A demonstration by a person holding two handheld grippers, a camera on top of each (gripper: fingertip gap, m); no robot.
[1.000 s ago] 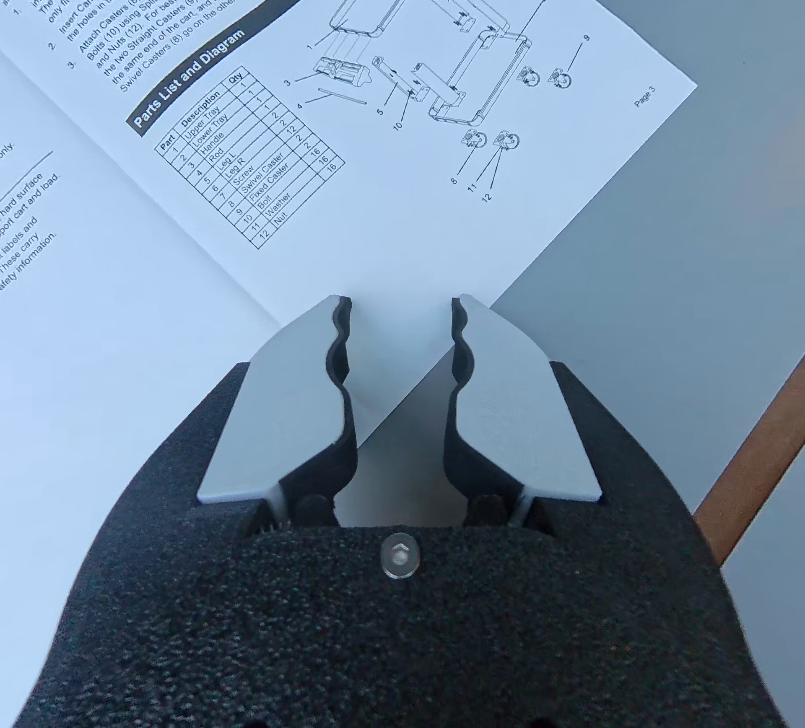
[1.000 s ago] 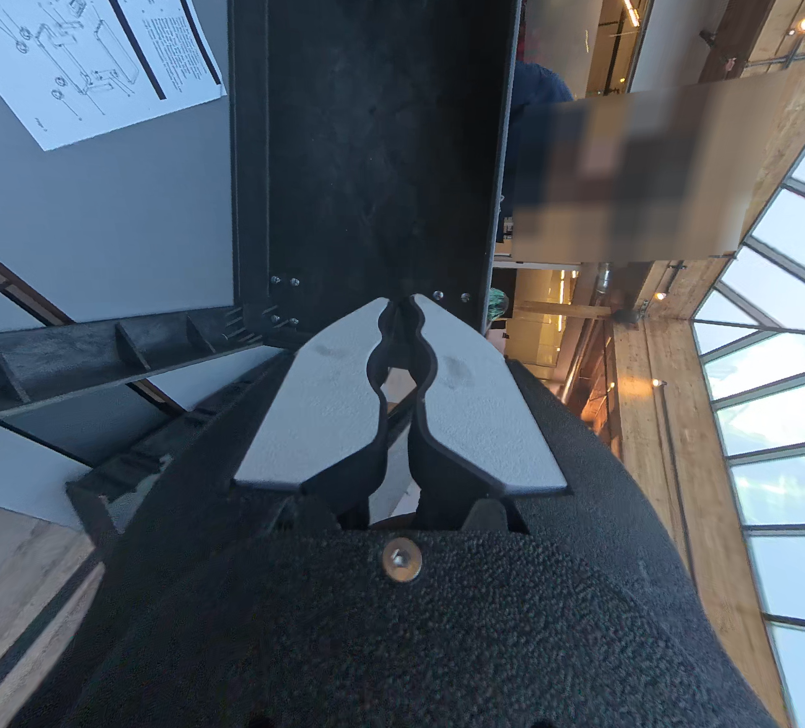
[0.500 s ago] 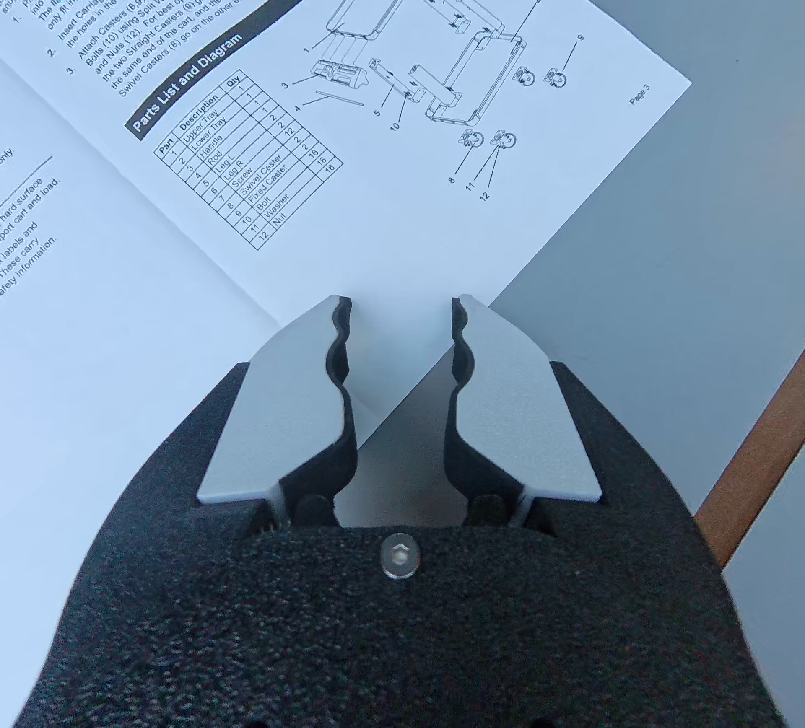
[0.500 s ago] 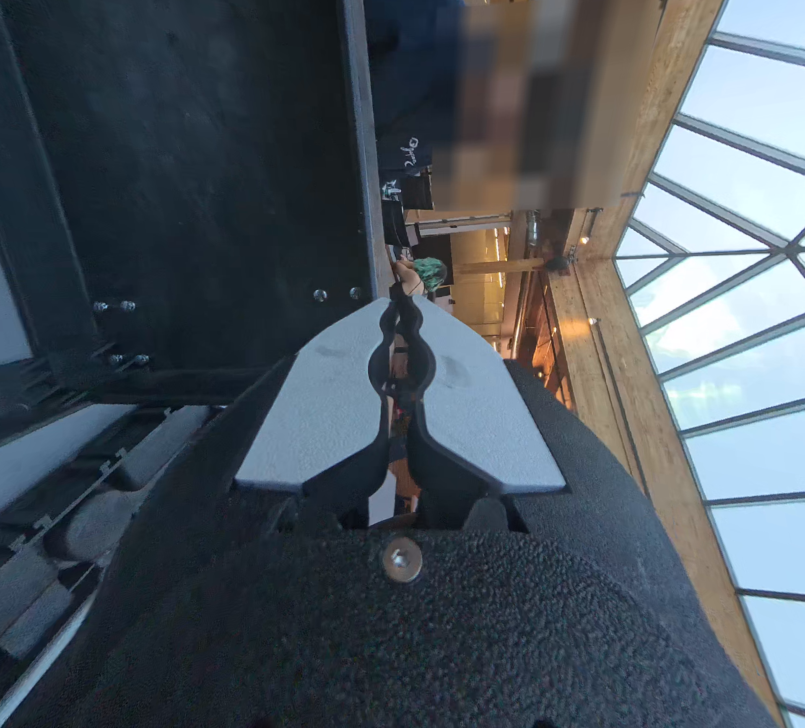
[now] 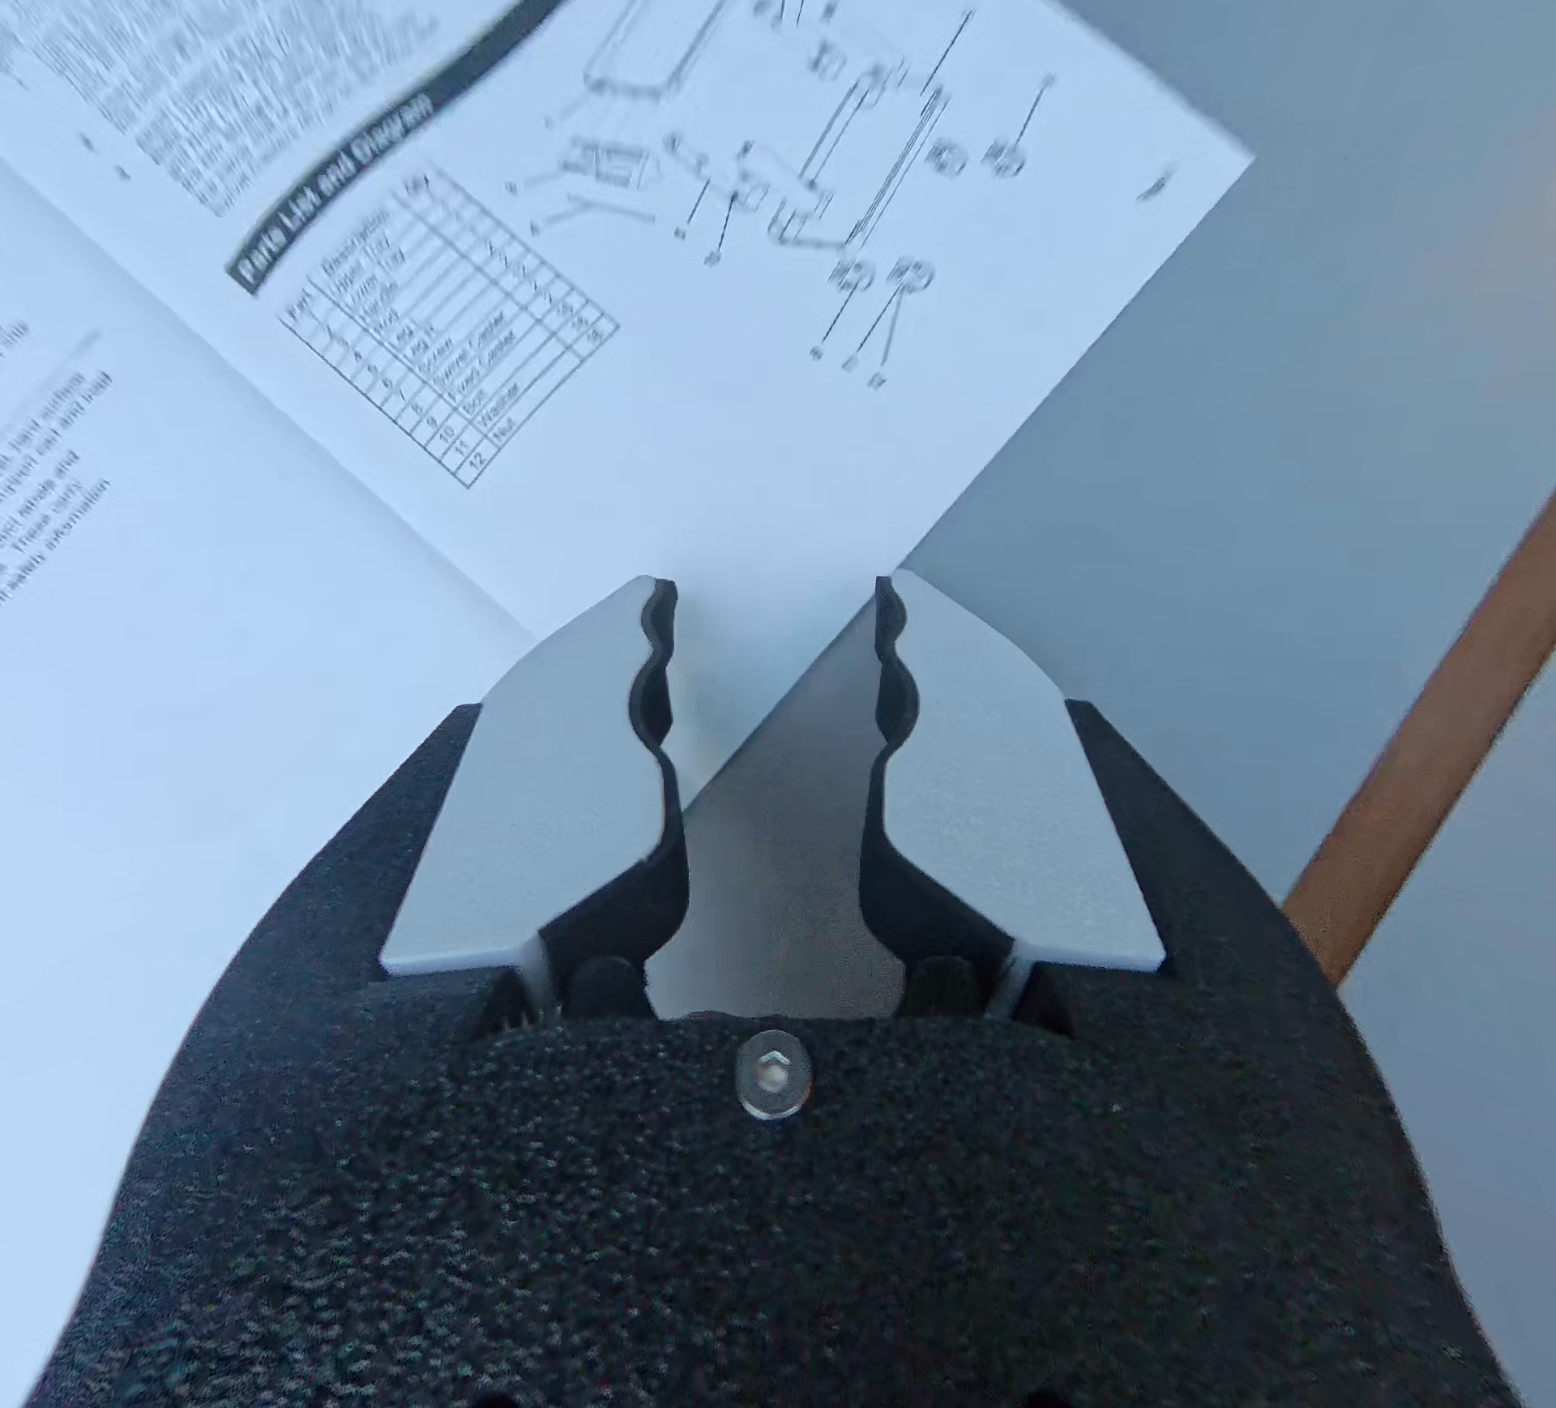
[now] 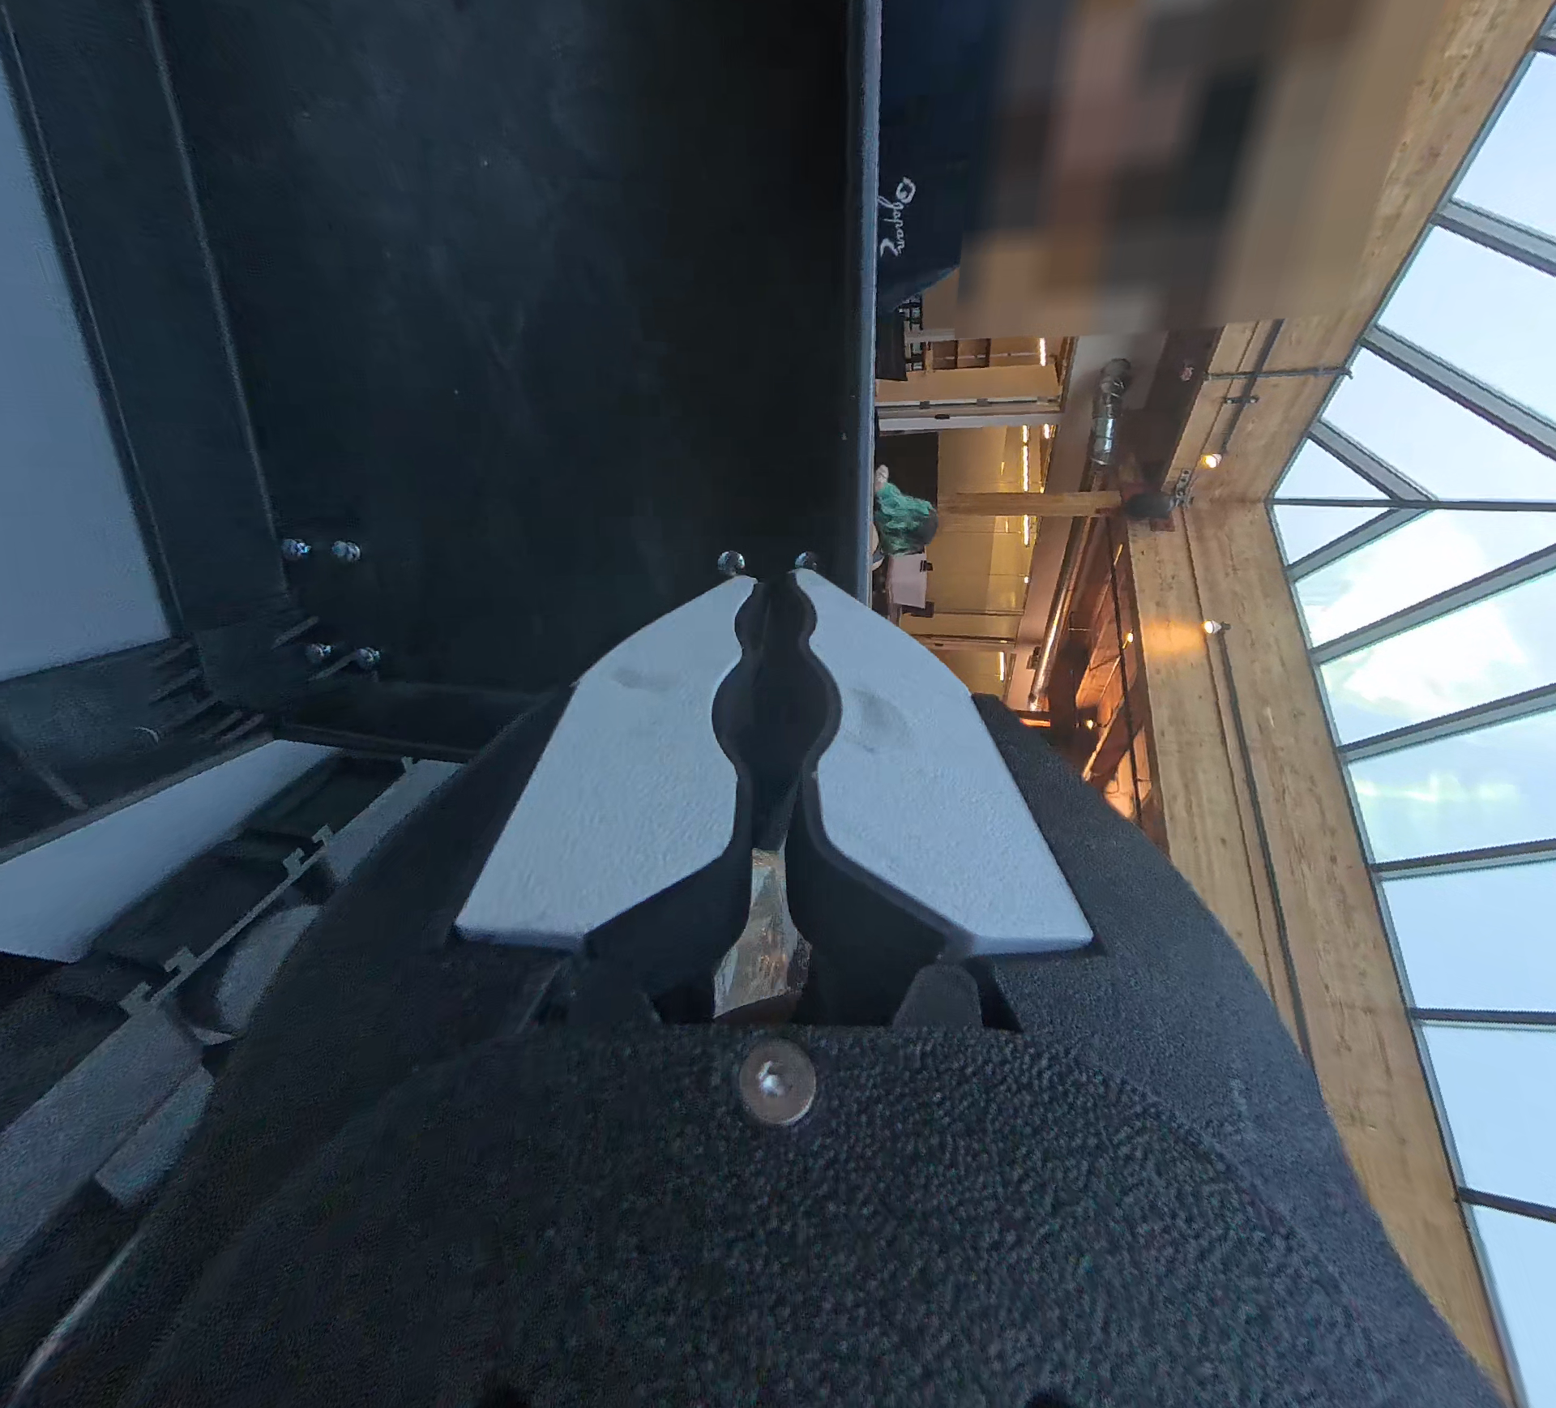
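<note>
My left gripper [image 5: 775, 588] is open and empty, just above the near corner of an open white instruction booklet [image 5: 674, 205] that lies on a grey table [image 5: 1263, 399]. My right gripper [image 6: 779, 580] is shut, with its tips close to two bolt heads [image 6: 731, 562] at the edge of a big black plastic tray [image 6: 505, 231] that fills the left half of the right wrist view. I cannot tell whether the jaws pinch anything. That view is rolled on its side.
A wooden strip [image 5: 1431, 736] runs along the table at the right. Black ribbed bars [image 6: 168, 989] join the tray at the lower left. A person in a dark blue top [image 6: 935, 104] stands beyond the tray. Skylight panes [image 6: 1431, 610] and timber beams are at the right. The left gripper's tips are roughly 50 centimetres from the right gripper's.
The right wrist view swung towards the ceiling, the booklet left it, and the tray slid leftward across it. The left gripper stayed open and shifted a little; its view is now motion-blurred.
</note>
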